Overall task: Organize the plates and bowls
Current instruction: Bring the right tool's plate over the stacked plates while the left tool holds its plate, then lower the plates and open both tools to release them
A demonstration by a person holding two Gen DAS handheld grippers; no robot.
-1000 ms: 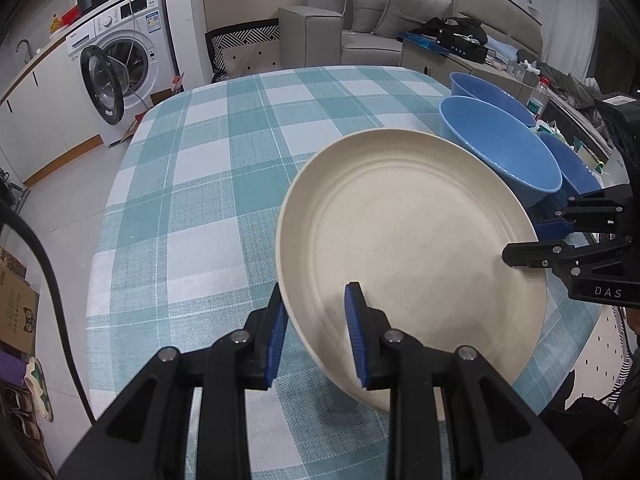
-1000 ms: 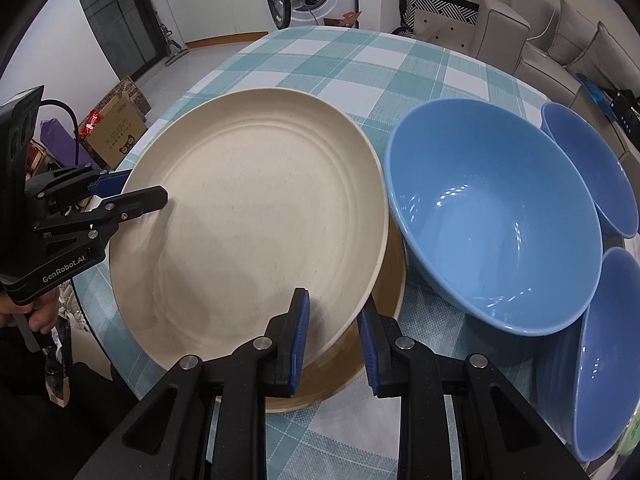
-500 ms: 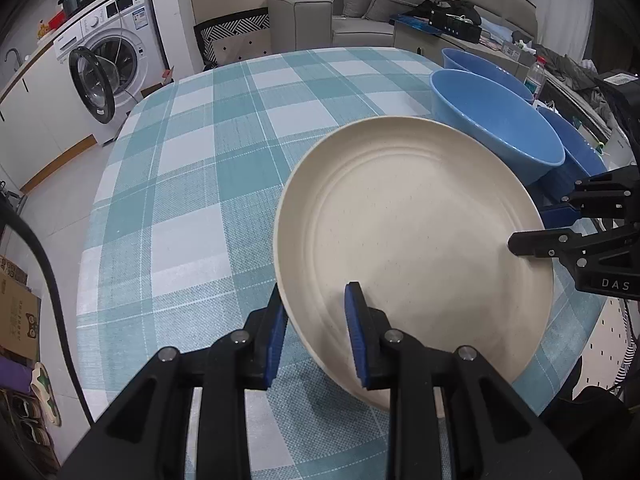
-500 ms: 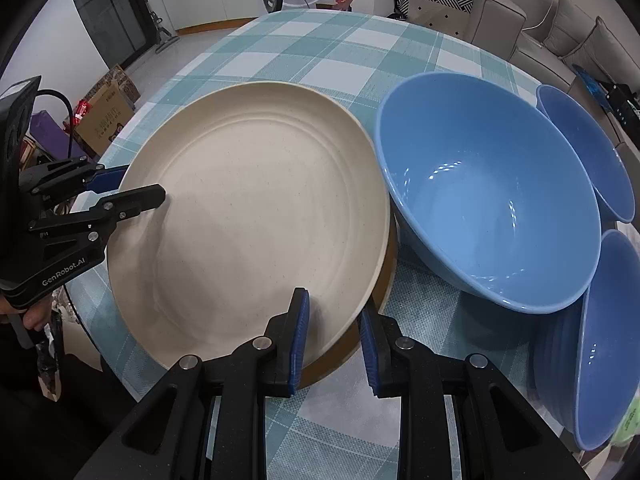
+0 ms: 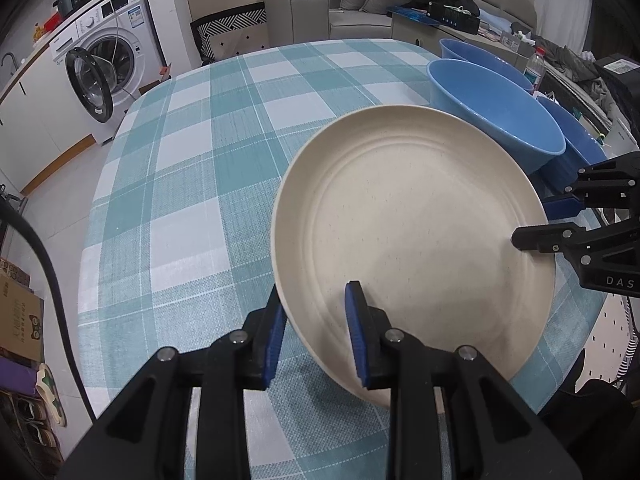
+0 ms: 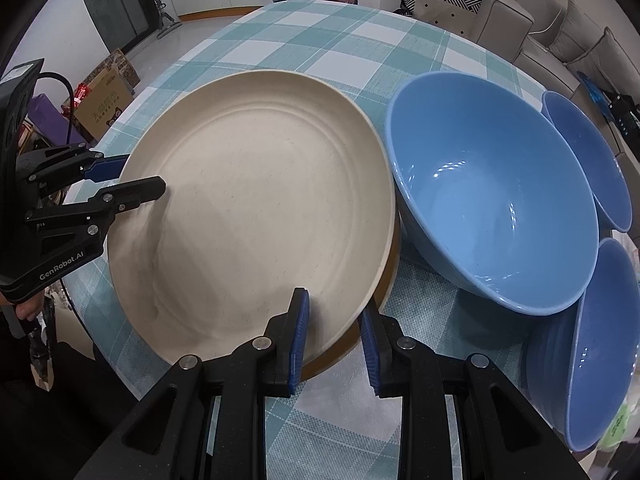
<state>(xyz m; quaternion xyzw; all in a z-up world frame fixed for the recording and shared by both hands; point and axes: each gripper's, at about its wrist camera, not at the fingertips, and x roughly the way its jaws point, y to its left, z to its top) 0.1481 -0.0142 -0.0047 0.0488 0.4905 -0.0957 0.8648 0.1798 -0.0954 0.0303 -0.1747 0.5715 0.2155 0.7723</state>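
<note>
A cream plate is held between both grippers just above a tan plate, whose edge peeks out beneath it. My left gripper is shut on the plate's near-left rim. My right gripper is shut on the opposite rim, beside the bowls. A large blue bowl stands right next to the plates. A second blue bowl is behind it. A third blue bowl is nearer, at the table's edge.
The round table has a teal plaid cloth; its left and far parts are bare. The plates sit near the table's front edge. A washing machine, a sofa and a cardboard box stand around it.
Both grippers keep their hold on the cream plate, which has shifted only slightly over the tan plate. The bowls have not moved.
</note>
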